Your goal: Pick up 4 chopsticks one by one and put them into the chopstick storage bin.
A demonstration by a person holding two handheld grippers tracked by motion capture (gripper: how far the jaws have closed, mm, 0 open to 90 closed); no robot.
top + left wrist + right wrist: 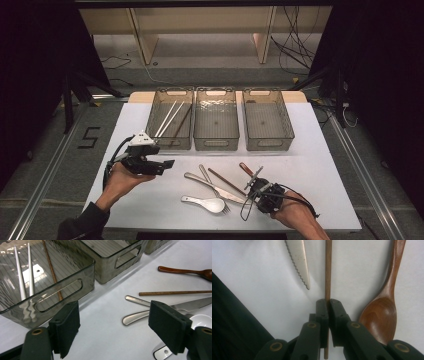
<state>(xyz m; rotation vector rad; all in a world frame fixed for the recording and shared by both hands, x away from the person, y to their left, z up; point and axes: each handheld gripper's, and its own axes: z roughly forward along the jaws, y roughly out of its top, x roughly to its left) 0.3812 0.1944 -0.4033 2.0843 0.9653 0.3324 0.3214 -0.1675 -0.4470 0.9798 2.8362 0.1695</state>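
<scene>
My right gripper [251, 188] [329, 307] is shut on a brown chopstick [225, 180] [328, 270] that lies on the white table [320, 165]; its jaws pinch the stick near one end. A wooden spoon [245, 169] [382, 315] lies just beside it, and a serrated knife [212, 185] [298, 260] on the other side. My left gripper [167, 163] [115, 327] hovers open in front of the left bin [167, 141] [62, 295], with nothing between its jaws. That bin holds two white chopsticks [167, 119] [22, 277] and one brown chopstick [182, 122] [51, 267].
A middle bin [216, 144] and a right bin [268, 144] stand in the row, both without contents. A fork [205, 174] [136, 300] and a white spoon [207, 203] [202, 321] lie between the grippers. Cables cross the floor behind the table.
</scene>
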